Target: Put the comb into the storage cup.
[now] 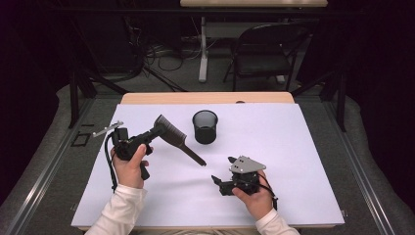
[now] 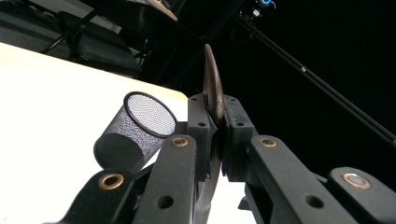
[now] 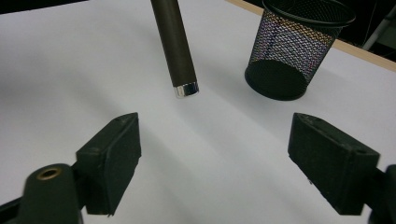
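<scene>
A dark brown comb [image 1: 171, 132] with a long handle hangs tilted above the white sheet, and my left gripper [image 1: 157, 129] is shut on its toothed head. In the left gripper view the comb's thin edge [image 2: 212, 86] stands pinched between the two pads of that gripper [image 2: 215, 114]. The handle slopes down to the right, and its silver-capped end [image 3: 186, 88] floats just above the sheet. My right gripper [image 1: 221, 169] sits close below that end, open, with nothing between its jaws [image 3: 215, 154]. A black mesh cup [image 1: 204, 126] stands upright behind the comb.
The white sheet [image 1: 293, 156] covers most of the wooden table [image 1: 205, 98]. In the right gripper view the mesh cup [image 3: 292, 51] stands just right of the handle; in the left gripper view the cup [image 2: 140, 126] is left of the jaws. A black chair [image 1: 264, 49] stands beyond the table.
</scene>
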The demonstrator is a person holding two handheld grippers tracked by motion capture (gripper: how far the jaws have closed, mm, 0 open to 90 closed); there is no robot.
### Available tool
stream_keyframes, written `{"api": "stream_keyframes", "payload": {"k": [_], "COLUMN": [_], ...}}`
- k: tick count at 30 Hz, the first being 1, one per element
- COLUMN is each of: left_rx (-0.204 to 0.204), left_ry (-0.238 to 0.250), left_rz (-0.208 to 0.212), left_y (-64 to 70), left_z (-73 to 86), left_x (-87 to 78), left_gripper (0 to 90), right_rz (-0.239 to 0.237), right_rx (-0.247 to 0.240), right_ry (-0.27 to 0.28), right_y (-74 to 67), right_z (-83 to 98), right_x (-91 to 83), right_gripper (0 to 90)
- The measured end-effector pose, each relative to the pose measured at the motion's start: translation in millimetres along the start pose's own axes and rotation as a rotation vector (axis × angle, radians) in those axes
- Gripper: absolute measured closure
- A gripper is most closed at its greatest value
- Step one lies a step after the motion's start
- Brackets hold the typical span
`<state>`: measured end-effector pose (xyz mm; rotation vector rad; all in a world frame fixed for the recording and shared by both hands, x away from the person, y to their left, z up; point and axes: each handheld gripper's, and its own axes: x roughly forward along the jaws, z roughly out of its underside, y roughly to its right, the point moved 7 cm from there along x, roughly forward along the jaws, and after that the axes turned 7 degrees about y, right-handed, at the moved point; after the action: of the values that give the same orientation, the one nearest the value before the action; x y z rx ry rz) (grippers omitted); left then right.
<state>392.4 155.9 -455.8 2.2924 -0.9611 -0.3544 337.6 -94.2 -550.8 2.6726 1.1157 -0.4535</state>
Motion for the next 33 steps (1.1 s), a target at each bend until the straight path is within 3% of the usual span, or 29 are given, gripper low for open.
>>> {"api": "stream_keyframes", "payload": {"k": [8,17,33], "left_rx": [0.005,0.037,0.081], "left_ry": [0.02,0.042,0.066], "left_rz": [-0.008,-0.018,-0.029], "left_y": [-0.7,2.7,6.7], "left_z": [-4.0,-8.8,-14.4], "left_x": [-3.7,-7.3,-11.2], "left_gripper": [84.5,84.5,84.5], "right_rz": [0.019,0.05,0.079], "right_rx": [0.009,0.025,0.046], "right_ry": [0.008,0.021,0.04], "right_y": [2.8,10.2,17.9], "right_z": [0.6,0.4,-0.5], "right_x": [-0.5,-3.3,-6.0], "right_gripper": [12.8,7.2,6.0]}}
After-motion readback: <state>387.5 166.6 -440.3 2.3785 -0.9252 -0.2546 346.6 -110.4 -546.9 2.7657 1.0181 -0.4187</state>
